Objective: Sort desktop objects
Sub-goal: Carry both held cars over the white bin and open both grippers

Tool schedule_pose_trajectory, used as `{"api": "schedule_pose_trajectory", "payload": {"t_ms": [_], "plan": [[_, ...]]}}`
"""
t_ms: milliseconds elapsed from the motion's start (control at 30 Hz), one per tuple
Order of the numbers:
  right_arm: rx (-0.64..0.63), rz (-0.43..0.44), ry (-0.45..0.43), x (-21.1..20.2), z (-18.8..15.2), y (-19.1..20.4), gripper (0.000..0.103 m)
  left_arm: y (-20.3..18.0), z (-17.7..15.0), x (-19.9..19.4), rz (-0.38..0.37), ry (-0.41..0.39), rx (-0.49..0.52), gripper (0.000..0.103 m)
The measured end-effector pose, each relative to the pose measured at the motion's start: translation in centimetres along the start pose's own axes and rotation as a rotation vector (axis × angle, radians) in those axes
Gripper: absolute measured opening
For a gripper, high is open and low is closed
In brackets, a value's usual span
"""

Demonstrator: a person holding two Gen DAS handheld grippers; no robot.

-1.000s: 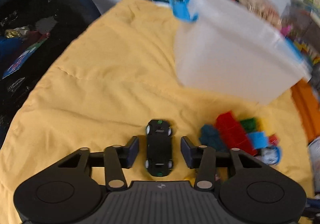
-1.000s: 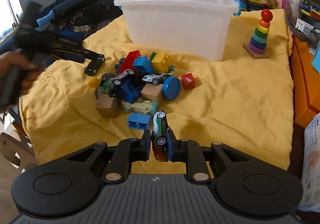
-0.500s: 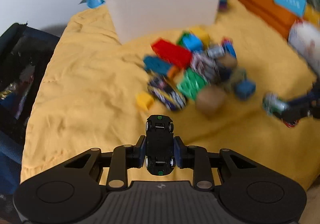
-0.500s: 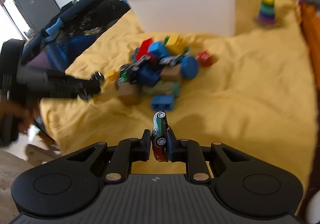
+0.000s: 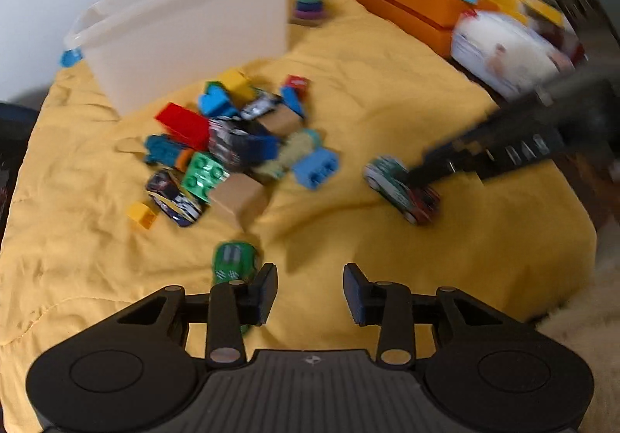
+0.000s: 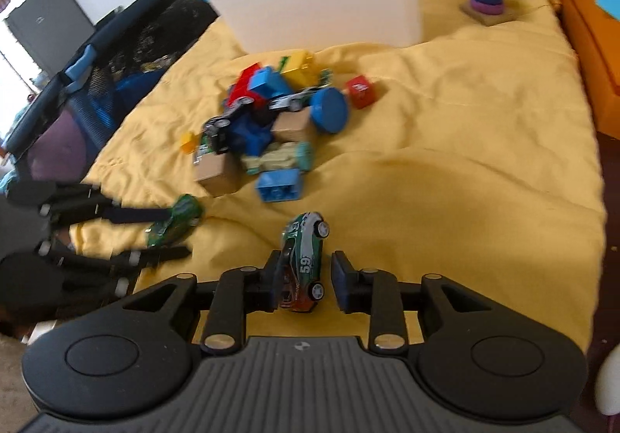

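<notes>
Both grippers spread over yellow cloth (image 6: 445, 146), toy cars just let go. Left gripper (image 5: 310, 291) wide apart, empty; green car (image 5: 232, 262) at its 10 o'clock, beside left finger. Right gripper (image 6: 304, 276) parted around racer (image 6: 304, 262), tipped on side, seemingly leaning on left finger.

Risk: withdrawing fingers snag racer, rolling it toward block pile (image 6: 271, 123) at 12 o'clock or off near edge.

Legible: "59" on racer. Bin (image 6: 325, 3) unmarked.
</notes>
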State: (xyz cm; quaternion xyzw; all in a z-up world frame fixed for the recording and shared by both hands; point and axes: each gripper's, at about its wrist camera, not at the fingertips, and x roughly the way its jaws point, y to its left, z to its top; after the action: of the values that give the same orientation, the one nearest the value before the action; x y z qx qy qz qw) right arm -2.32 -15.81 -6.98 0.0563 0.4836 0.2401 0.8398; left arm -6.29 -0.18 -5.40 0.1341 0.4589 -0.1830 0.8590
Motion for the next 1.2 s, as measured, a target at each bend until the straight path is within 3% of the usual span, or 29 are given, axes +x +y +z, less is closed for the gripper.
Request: {"api": "schedule_pose_trajectory", "payload": {"t_ms": [133, 200, 267, 333, 500, 600, 667, 767, 1000, 1200], "plan": [[-0.068, -0.073, -0.024, -0.5, 0.1, 0.2, 0.033, 0.8, -0.2, -2.4, 0.076, -0.118, -0.038, 0.045], [-0.098, -0.077, -0.039, -0.9, 0.2, 0.6, 0.038, 2.1, -0.2, -2.3, 0.117, -0.117, -0.083, 0.059], [-0.103, -0.064, -0.051, -1.0, 0.5, 1.2, 0.053, 3.3, -0.2, -1.6, 0.121, -0.093, -0.125, 0.059], [-0.128, -0.067, -0.053, -0.8, 0.7, 2.1, 0.058, 4.1, -0.6, -0.9, 0.123, -0.073, -0.129, 0.059], [-0.201, -0.144, 0.017, 1.6, 0.4, 3.7, 0.055, 4.7, -1.7, 1.2, 0.046, -0.023, -0.138, 0.058], [-0.23, -0.176, 0.057, 2.9, -0.2, 4.1, 0.047, 4.5, -2.5, 1.8, 0.014, -0.029, -0.118, 0.047], [-0.277, -0.203, 0.057, 3.3, -0.7, 4.5, 0.038, 4.6, -2.3, 1.7, 0.007, -0.031, -0.1, 0.033], [-0.296, -0.208, 0.055, 3.0, -0.7, 4.9, 0.033, 5.4, -1.6, 0.6, -0.003, -0.058, -0.102, 0.033], [-0.278, -0.22, -0.063, 0.0, 2.5, 5.3, 0.033, 8.9, 3.5, -4.6, 0.034, -0.242, -0.128, 0.033], [-0.29, -0.236, -0.27, -3.1, 10.2, 4.9, 0.033, 13.8, 11.9, -6.9, 0.093, -0.428, -0.173, 0.033]]}}
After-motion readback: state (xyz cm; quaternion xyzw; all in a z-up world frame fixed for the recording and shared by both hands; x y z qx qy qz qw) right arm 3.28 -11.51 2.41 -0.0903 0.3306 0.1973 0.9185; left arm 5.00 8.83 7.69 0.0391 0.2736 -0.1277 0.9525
